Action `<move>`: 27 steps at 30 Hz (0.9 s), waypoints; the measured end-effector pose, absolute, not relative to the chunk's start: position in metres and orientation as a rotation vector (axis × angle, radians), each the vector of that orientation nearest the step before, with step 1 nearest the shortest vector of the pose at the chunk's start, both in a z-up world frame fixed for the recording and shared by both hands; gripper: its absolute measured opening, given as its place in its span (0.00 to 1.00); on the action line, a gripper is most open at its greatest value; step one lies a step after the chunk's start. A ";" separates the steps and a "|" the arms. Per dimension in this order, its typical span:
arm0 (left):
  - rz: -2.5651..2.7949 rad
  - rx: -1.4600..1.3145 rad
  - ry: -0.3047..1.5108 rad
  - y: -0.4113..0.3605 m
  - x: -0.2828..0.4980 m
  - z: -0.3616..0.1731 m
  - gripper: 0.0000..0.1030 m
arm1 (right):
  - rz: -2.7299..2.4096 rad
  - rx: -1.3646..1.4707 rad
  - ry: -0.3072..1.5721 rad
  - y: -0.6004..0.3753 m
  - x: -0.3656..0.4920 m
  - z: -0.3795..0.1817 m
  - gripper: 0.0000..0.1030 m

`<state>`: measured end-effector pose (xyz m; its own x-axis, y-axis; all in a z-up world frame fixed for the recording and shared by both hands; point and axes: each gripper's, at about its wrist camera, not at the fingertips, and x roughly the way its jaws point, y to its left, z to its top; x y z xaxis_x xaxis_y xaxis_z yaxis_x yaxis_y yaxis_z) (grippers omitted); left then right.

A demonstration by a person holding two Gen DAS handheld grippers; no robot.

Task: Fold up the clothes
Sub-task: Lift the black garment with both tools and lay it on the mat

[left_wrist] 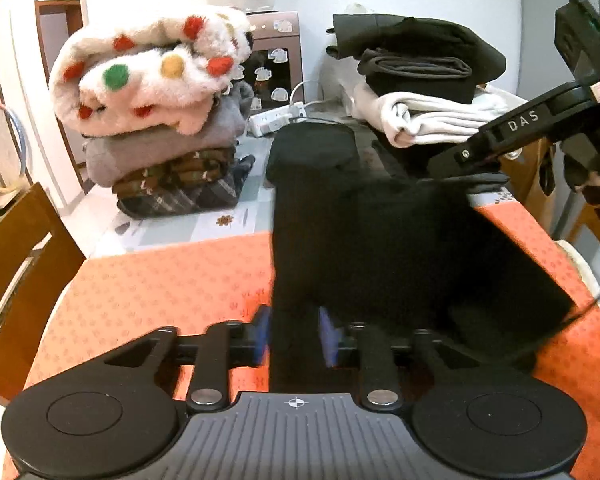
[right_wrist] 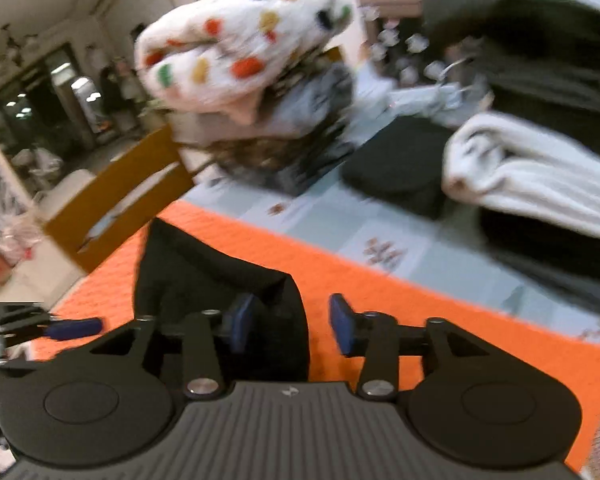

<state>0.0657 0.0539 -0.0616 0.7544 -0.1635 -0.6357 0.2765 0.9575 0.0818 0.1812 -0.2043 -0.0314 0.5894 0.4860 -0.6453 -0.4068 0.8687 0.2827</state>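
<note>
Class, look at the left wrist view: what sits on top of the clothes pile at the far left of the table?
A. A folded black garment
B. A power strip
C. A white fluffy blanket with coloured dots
C: the white fluffy blanket with coloured dots crowns the left pile.

On the left, bare orange tablecloth [left_wrist: 160,280] is left open between the black garment [left_wrist: 380,248] and the wooden chair [left_wrist: 16,264] at the table edge, and a strip of pale cloth [left_wrist: 220,220] beyond it is also uncovered. Passage toward the back is blocked on the left by a tall stack topped with a spotted fleece [left_wrist: 152,72], in the middle by a folded black piece [left_wrist: 312,152] and a power strip [left_wrist: 278,118], and on the right by a pile of white and dark clothes [left_wrist: 420,80]. In the right wrist view, open orange cloth is seen just right of the garment's edge [right_wrist: 220,280]
</note>
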 end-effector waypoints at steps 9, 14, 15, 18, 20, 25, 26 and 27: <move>-0.318 0.249 0.727 0.024 0.067 -0.086 0.62 | 0.437 0.259 0.836 -0.255 0.133 -0.058 0.73; -0.376 0.272 0.729 0.004 0.072 -0.095 0.68 | 0.374 0.385 0.892 -0.266 0.096 -0.094 0.78; -0.389 0.274 0.730 -0.001 0.073 -0.096 0.68 | 0.355 0.398 0.897 -0.266 0.090 -0.101 0.79; -0.429 0.280 0.732 -0.014 0.076 -0.099 0.73 | 0.284 0.401 0.900 -0.265 0.074 -0.120 0.79; -0.456 0.284 0.733 -0.022 0.078 -0.101 0.75 | 0.216 0.356 0.887 -0.264 0.067 -0.129 0.79; -0.521 0.280 0.736 -0.045 0.085 -0.104 0.84 | 0.091 0.339 0.871 -0.275 0.060 -0.151 0.79; -0.521 0.286 0.740 -0.051 0.088 -0.106 0.85 | 0.084 0.344 0.876 -0.279 0.061 -0.155 0.79; -0.521 0.291 0.744 -0.056 0.091 -0.109 0.85 | 0.078 0.346 0.881 -0.280 0.062 -0.159 0.78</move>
